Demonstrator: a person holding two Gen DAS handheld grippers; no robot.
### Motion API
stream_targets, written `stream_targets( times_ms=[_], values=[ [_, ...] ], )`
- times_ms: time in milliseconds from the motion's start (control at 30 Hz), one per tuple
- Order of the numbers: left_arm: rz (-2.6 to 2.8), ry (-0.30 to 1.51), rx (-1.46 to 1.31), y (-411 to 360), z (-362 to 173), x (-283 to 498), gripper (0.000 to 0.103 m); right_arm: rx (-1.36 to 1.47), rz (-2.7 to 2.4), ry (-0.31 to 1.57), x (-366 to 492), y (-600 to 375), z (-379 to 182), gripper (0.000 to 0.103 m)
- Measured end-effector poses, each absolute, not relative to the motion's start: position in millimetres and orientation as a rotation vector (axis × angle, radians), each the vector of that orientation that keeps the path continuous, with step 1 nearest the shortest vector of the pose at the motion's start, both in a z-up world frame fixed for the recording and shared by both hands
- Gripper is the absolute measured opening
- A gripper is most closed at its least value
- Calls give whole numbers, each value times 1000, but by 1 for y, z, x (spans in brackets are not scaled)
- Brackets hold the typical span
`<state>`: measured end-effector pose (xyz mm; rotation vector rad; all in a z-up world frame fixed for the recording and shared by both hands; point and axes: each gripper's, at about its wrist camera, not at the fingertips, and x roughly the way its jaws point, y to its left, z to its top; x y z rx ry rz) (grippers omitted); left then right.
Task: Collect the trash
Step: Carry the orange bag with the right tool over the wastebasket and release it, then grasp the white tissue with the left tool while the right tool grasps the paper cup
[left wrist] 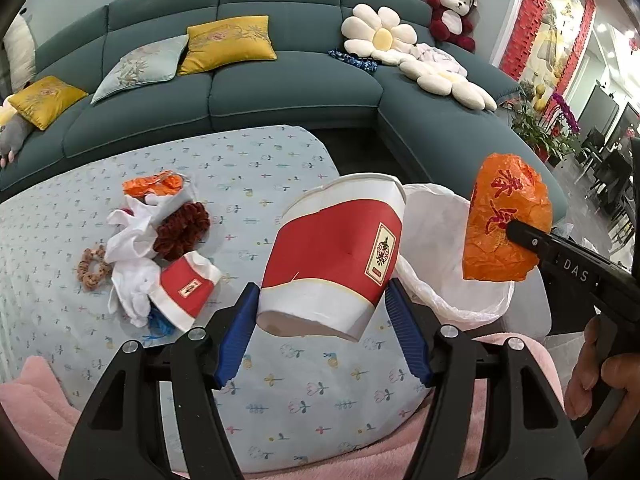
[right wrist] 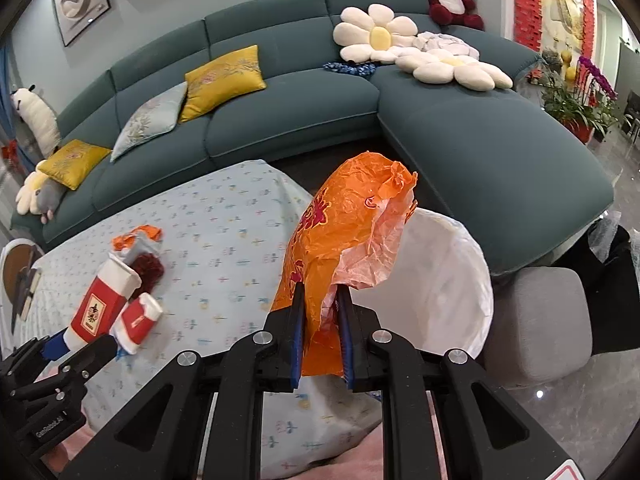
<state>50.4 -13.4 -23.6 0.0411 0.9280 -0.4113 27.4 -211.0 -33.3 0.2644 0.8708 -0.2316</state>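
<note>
On a floral-clothed table (left wrist: 248, 168) before a teal sofa (left wrist: 280, 92), the left gripper (left wrist: 320, 300) clamps a red-and-white paper cup (left wrist: 332, 252), while the right gripper (right wrist: 320, 312), lettered "DAS", pinches an orange bag (right wrist: 340, 232).

Lighting: bright, even, indoor; soft shadows. Focus: sharp ahead of the fingers. Distortion: strong fisheye bending, dark vignetted corners (both views).

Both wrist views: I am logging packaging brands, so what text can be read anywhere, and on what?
"DAS": on the right gripper, rest cut off.
"GenRobot.AI": on the left gripper, small, my best reading.
Red characters on the orange plastic bag: crumpled, unreadable.
Label on the large paper cup: too small.
Label on the smaller paper cup on the table: too small.
</note>
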Motion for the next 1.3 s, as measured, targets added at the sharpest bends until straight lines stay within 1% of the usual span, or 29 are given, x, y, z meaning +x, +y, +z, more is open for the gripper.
stream_targets(
  times_ms=[233, 667, 733, 800, 833, 900, 933, 967, 1000, 1033, 1100, 1167, 1300],
  values=[
    [-454, 927, 65, -42, -26, 58, 61, 259, -280, 891, 31, -231, -44, 16],
    [-586, 941, 116, -120, -33, 73, 62, 270, -347, 900, 26, -267, -52, 20],
    [-598, 951, 116, -129, -35, 77, 62, 272, -352, 897, 27, -272, -52, 23],
    [-609, 956, 118, -141, -37, 82, 61, 277, -355, 894, 28, -278, -52, 24],
    [-610, 957, 121, -144, -38, 83, 61, 278, -357, 893, 28, -280, -52, 26],
    [-612, 956, 129, -152, -39, 86, 61, 276, -366, 883, 29, -283, -50, 35],
    [-611, 956, 131, -154, -39, 87, 63, 275, -369, 877, 29, -284, -49, 40],
    [-611, 956, 129, -157, -39, 88, 65, 276, -372, 870, 28, -286, -48, 43],
    [-609, 956, 127, -157, -39, 90, 71, 278, -374, 865, 28, -287, -46, 44],
    [-606, 956, 124, -159, -38, 90, 74, 280, -376, 862, 28, -288, -45, 46],
    [-605, 954, 119, -160, -37, 91, 75, 282, -378, 854, 27, -288, -43, 49],
    [-596, 953, 119, -158, -36, 91, 79, 280, -377, 850, 26, -287, -40, 52],
    [-571, 946, 102, -144, -33, 91, 80, 268, -364, 842, 26, -277, -33, 56]
  ],
)
